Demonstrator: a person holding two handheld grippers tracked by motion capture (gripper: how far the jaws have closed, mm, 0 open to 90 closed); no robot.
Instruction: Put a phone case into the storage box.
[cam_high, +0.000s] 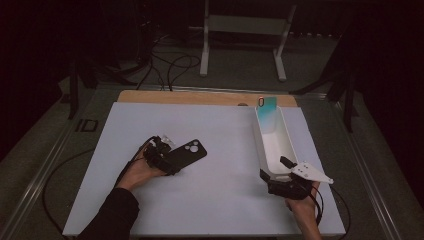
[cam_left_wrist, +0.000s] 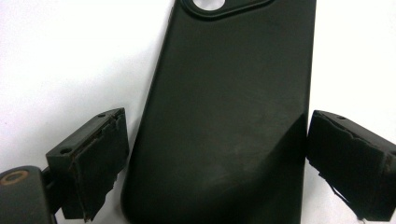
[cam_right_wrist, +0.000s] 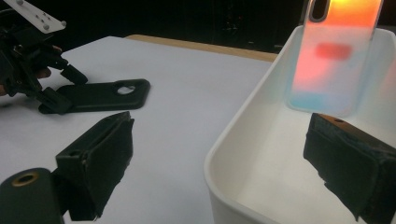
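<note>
A black phone case (cam_high: 189, 152) lies flat on the white board (cam_high: 225, 200), camera cut-out pointing right. My left gripper (cam_high: 167, 160) is open, with its jaws on either side of the case's near end. In the left gripper view, the case (cam_left_wrist: 224, 116) fills the gap between the jaws of the left gripper (cam_left_wrist: 217, 116). A long white tray (cam_high: 285, 145) stands at the right. An iridescent phone case (cam_high: 267, 111) leans upright at its far end. My right gripper (cam_high: 275, 168) is open astride the tray's near wall (cam_right_wrist: 233, 140), one jaw inside and one outside.
A wooden strip (cam_high: 200, 96) borders the back of the board. Beyond it on the floor are black cables (cam_high: 170, 65) and a white stand's legs (cam_high: 204, 50). The right gripper view shows the left gripper (cam_right_wrist: 60, 88) at the black case (cam_right_wrist: 102, 95).
</note>
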